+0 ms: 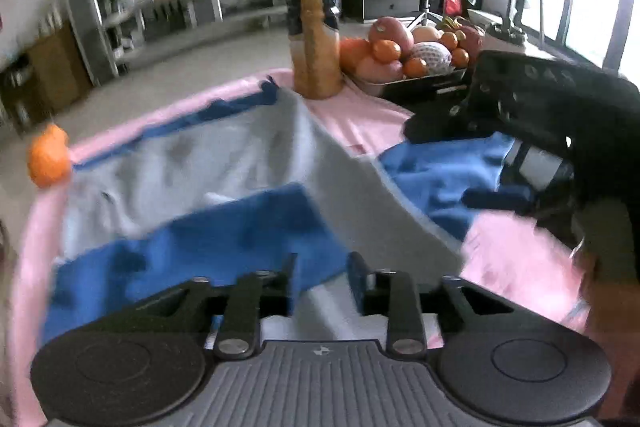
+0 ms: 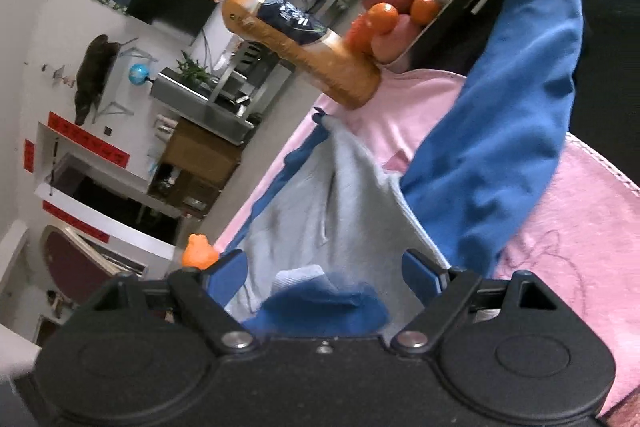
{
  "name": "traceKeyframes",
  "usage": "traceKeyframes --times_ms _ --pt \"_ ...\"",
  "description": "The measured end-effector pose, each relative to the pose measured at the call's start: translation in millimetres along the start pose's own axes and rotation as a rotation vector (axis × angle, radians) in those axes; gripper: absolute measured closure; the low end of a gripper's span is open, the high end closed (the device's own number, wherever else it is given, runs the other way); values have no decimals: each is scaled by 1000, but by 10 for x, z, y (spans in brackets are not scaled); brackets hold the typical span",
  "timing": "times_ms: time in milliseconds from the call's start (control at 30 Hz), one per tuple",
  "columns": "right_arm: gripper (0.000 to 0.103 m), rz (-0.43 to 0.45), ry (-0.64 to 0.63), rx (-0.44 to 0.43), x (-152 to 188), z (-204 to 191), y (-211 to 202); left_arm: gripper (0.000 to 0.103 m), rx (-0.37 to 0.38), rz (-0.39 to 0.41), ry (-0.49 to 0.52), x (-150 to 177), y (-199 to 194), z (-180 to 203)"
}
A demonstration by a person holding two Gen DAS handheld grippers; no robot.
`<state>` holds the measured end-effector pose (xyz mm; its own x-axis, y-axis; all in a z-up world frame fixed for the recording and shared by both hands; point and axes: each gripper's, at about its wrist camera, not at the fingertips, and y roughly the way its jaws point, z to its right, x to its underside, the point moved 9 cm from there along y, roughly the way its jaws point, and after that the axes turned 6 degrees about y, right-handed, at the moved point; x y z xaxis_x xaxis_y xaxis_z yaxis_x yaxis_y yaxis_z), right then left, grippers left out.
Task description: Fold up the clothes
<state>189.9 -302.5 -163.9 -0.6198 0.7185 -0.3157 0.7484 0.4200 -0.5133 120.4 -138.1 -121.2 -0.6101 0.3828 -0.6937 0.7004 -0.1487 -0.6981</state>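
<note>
My left gripper (image 1: 320, 281) has its fingers partly apart, gripping nothing; the grey-and-blue garment (image 1: 224, 187) lies spread on the pink-covered bench (image 1: 360, 119) just beyond them. My right gripper (image 2: 324, 273) gapes wide over its cloth.

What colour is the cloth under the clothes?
Pink cloth, clearest in the right wrist view.

Garment (image 1: 248, 163) grey with blue sleeves; cloth (image 1: 516, 251) pink; bottle (image 1: 314, 23) orange, dark label.

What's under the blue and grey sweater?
A pink cloth shows around the blue and grey sweater. Whatever lies beneath the cloth is covered.
</note>
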Motion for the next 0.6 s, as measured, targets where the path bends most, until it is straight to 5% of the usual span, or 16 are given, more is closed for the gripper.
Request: traceKeyframes --times_ms 233,400,433,500,600 --pt "18 -78 -85 36 252 -110 180 65 -272 -27 -100 372 -360 -1645" --pt "21 -129 -122 132 440 -106 498 82 -363 -170 -294 877 -101 -2552" --pt "25 -137 -122 157 465 -89 569 84 -359 -208 -347 1014 18 -2652" --pt "54 -147 -114 219 499 -19 707 92 -357 -289 -416 1251 243 -2779" --pt "61 -144 -115 306 523 98 892 92 -393 -374 -342 1363 473 -2777"
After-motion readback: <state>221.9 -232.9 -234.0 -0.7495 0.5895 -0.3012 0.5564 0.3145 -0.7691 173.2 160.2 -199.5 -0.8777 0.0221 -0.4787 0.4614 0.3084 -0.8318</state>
